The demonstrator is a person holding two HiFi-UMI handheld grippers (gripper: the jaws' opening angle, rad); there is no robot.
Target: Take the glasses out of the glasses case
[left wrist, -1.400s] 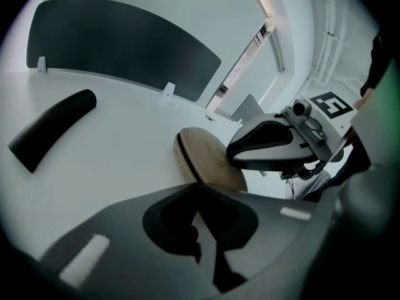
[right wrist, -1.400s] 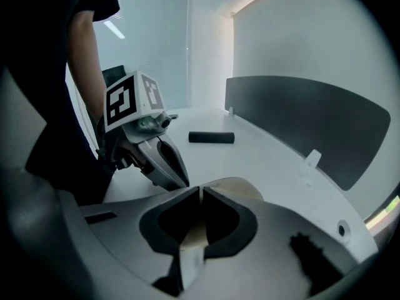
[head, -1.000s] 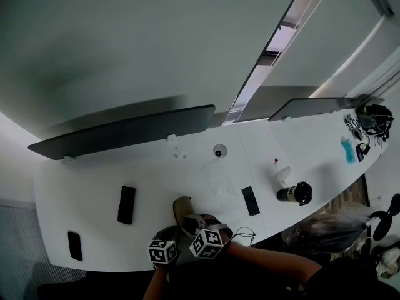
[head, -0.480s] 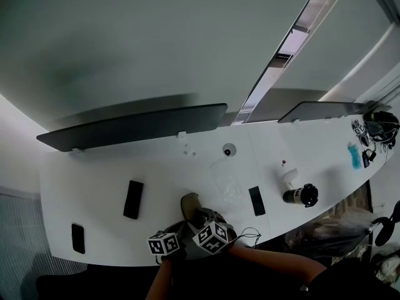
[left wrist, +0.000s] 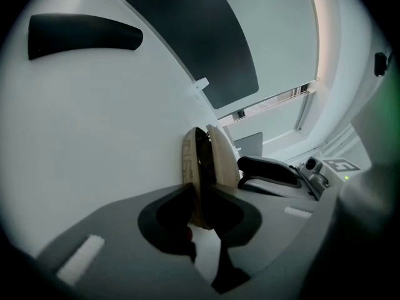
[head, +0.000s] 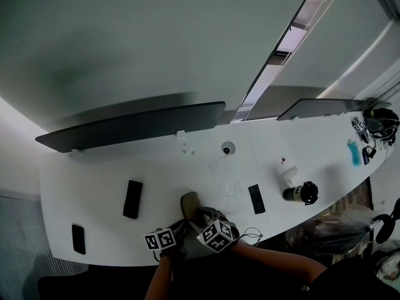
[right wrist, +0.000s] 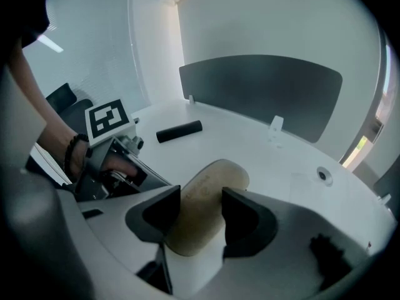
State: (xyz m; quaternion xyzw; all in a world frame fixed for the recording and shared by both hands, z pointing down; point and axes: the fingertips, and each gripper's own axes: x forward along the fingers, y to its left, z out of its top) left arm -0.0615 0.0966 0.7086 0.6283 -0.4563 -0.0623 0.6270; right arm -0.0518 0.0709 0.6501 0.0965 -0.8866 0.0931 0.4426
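Note:
The tan glasses case (head: pixel 189 204) lies near the table's front edge, and both grippers reach its near end from below in the head view. In the left gripper view the case (left wrist: pixel 187 161) shows edge-on and slightly parted, with dark glasses (left wrist: pixel 201 158) in the slit. My left gripper (left wrist: pixel 201 214) has just been opening its jaws. One shell's near end sits between them, and I see no firm press on it. In the right gripper view my right gripper (right wrist: pixel 195 214) straddles the case (right wrist: pixel 203 199) across its width, with both pads against its sides.
On the white table (head: pixel 94 192) lie flat black slabs (head: pixel 132 199) (head: pixel 77 239) (head: pixel 257 199), a clear plastic bag (head: pixel 226 181) and a black-and-white bottle (head: pixel 300 192). A dark divider panel (head: pixel 131 130) runs along the far edge. The table's front edge is right beside the grippers.
Both marker cubes have rolled a little at the case's near end. The case has stayed in the same spot on the table.

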